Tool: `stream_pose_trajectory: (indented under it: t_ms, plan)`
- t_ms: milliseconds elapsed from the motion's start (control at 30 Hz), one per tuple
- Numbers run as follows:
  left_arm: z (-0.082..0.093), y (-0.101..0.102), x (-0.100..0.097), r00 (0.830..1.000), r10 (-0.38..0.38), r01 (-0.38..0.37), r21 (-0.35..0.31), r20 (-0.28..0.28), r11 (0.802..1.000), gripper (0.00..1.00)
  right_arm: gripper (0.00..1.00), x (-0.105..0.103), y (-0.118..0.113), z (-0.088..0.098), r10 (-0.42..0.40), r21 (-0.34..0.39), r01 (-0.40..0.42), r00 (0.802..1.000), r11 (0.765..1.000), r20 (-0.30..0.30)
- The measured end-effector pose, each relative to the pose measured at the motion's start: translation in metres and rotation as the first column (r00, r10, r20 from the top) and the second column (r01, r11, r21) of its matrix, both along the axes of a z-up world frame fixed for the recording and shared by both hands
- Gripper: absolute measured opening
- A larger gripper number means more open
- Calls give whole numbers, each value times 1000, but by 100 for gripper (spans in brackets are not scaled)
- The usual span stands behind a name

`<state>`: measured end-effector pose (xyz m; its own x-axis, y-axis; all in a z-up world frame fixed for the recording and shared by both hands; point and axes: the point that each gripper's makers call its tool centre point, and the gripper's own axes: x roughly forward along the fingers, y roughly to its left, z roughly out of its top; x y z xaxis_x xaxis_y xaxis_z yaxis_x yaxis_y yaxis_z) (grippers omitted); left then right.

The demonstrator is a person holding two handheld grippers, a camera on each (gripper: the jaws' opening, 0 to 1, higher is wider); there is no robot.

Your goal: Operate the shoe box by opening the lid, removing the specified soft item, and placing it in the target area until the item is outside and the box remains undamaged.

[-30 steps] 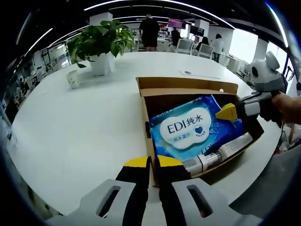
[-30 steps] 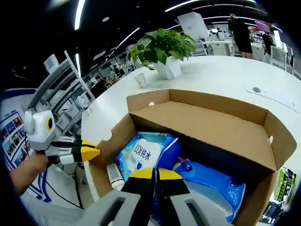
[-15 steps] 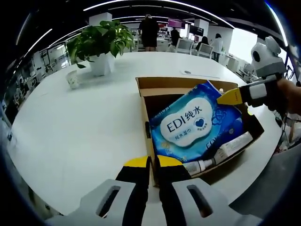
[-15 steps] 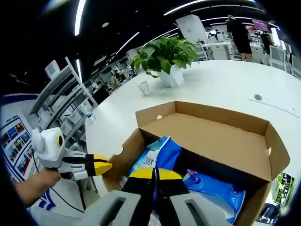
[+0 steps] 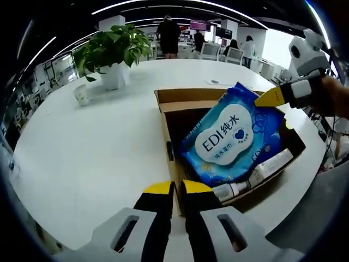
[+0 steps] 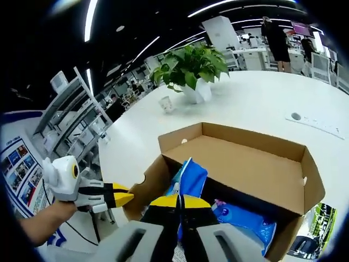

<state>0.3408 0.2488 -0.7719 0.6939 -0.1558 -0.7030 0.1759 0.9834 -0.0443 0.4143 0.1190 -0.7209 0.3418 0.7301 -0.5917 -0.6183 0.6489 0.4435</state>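
The box (image 5: 180, 103) sits open on the white surface (image 5: 87, 147), its lid (image 6: 256, 158) folded back on the far side in the right gripper view. The right claw (image 5: 268, 98) pinches the top corner of the blue wipes pack (image 5: 226, 139) and holds it tilted, its upper end above the box rim and its lower end inside the box. In the right gripper view the same claw (image 6: 179, 201) is pressed together on the pack's edge (image 6: 191, 177). A second blue pack (image 6: 245, 226) lies in the box, and a white tube (image 5: 256, 173) lies along its near wall. The left claw (image 5: 172, 188) is pressed together with nothing in it, just beside the box's near corner. A potted plant (image 5: 112, 52) and a cup (image 5: 82, 94) stand far left on the surface.
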Motion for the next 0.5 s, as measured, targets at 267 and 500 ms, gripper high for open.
stream_pose_trajectory:
  t_ms: [267,500]
  plan:
    - [2,0,2,1000,-17,17,16,16,1000,5,0,0,0,14,-17,28,17,1000,999,1]
    - [17,3,10,998,-8,7,10,58,1000,7,0,1,-2,27,-23,44,22,1000,999,19]
